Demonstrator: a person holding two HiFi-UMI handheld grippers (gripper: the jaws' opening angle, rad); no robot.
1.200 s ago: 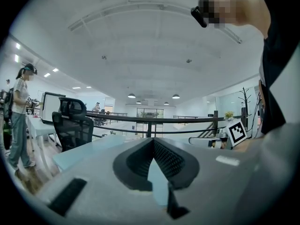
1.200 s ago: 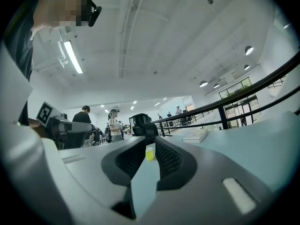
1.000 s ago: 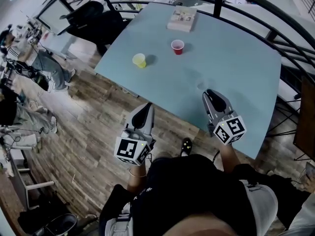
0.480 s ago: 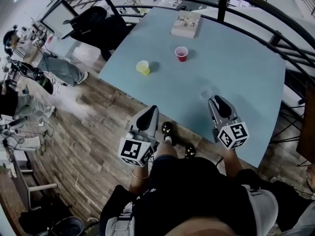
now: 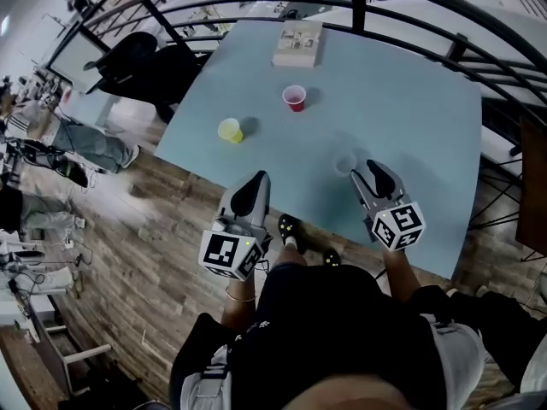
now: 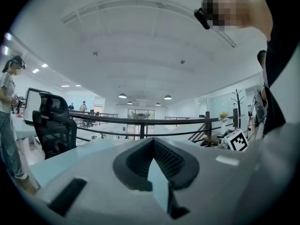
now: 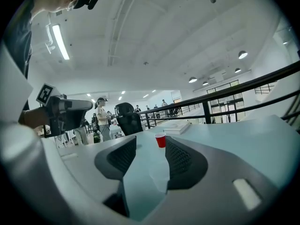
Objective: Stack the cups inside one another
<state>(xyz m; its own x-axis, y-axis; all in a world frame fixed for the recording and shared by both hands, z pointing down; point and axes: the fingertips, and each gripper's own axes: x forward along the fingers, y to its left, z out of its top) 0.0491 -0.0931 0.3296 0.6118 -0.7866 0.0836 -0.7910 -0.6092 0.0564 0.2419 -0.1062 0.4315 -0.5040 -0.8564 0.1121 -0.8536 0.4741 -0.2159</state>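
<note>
A clear plastic cup (image 5: 344, 164) stands on the light blue table (image 5: 410, 118), just ahead of my right gripper (image 5: 371, 170). In the right gripper view this clear cup (image 7: 159, 175) shows faintly between the jaws, which are opening and do not press on it. A red cup (image 5: 294, 97) stands farther out, and the right gripper (image 7: 151, 140) points toward this red cup (image 7: 160, 140). A yellow cup (image 5: 229, 130) sits near the table's left edge. My left gripper (image 5: 249, 193) is at the table's near edge, shut and holding nothing (image 6: 152, 140).
A book (image 5: 298, 44) lies at the far side of the table. A black railing (image 5: 444, 32) curves round behind it. Black office chairs (image 5: 137, 58) stand to the left, over wooden floor (image 5: 154, 229). People stand in the background.
Both grippers have moved forward toward the table, and the left one has reached its near edge. The clear cup stays just in front of the right gripper's tips.
</note>
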